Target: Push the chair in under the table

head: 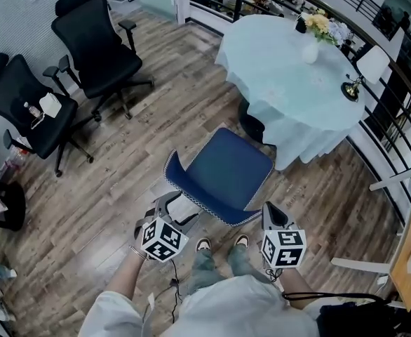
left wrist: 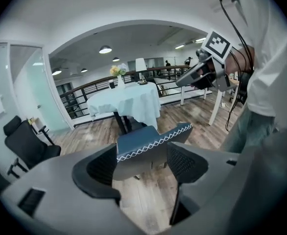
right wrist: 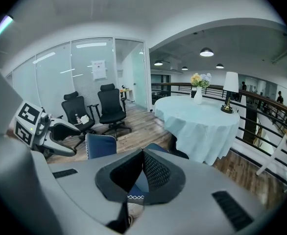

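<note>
A: Where was the blue chair (head: 226,170) relative to the round table (head: 290,76)?

B: Just beside the table, on the person's side. The seat faced the table and its front corner was close to the cloth hem. Not under it yet.

A: Left gripper (head: 172,209)?

B: On the side of the chair away from the table, at the backrest's left corner. The jaws stood wide apart, as far open as they go. Its own view showed the stitched backrest rim between them (the pads weren't pressing on it), so it held nothing.

A: Right gripper (head: 272,216)?

B: Also on the side away from the table, just beside the backrest's right corner. The jaw tips were together in its own view, with nothing clamped. A strip of blue seat and white stitching showed through the gap below the tips.

A: Anything on the table?

B: A vase of flowers (head: 316,30) near its far edge and a table lamp (head: 351,88) at its right rim. Two black office chairs (head: 97,48) stood well apart from the table, across the wood floor (head: 156,118).
</note>
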Action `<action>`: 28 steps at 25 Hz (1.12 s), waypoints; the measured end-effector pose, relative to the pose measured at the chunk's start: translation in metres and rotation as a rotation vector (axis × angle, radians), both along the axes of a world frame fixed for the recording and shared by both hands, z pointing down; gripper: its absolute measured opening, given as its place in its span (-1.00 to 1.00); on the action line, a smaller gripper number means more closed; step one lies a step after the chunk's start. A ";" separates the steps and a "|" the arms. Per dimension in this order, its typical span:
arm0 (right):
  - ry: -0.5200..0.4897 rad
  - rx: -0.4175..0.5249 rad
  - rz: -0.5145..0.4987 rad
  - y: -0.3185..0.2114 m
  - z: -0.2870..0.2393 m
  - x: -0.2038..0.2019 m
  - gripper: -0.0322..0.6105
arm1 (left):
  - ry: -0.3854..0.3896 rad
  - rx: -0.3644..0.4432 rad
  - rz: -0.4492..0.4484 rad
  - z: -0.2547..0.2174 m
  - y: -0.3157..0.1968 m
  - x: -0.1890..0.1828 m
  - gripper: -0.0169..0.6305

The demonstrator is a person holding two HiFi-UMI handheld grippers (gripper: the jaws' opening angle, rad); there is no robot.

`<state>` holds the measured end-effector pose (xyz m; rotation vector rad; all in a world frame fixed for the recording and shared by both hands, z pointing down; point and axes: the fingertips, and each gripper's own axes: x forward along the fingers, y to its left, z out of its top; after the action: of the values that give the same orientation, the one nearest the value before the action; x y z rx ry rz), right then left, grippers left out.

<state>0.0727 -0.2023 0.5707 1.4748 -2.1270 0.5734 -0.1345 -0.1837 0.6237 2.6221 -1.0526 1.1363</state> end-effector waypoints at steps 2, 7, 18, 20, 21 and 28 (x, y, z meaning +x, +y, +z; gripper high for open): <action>-0.003 -0.008 0.017 0.002 0.001 0.000 -0.85 | -0.056 0.011 0.058 0.007 -0.005 0.002 0.01; -0.011 -0.022 0.076 0.007 0.004 0.008 -0.85 | -0.197 0.011 0.200 0.036 -0.018 0.010 0.01; -0.067 -0.056 0.188 0.005 0.025 0.034 -0.85 | -0.150 -0.115 0.204 0.048 -0.029 0.018 -0.01; -0.075 -0.051 0.191 0.001 0.024 0.034 -0.85 | -0.149 -0.121 0.202 0.048 -0.029 0.019 -0.01; -0.077 -0.047 0.190 -0.001 0.023 0.034 -0.85 | -0.149 -0.121 0.201 0.048 -0.028 0.019 -0.01; -0.074 -0.036 0.182 -0.009 0.021 0.034 -0.85 | -0.140 -0.105 0.201 0.048 -0.029 0.018 0.00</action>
<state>0.1069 -0.2113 0.5917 1.6615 -2.0386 0.7394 -0.1165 -0.2129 0.6712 2.6444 -0.7386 1.3929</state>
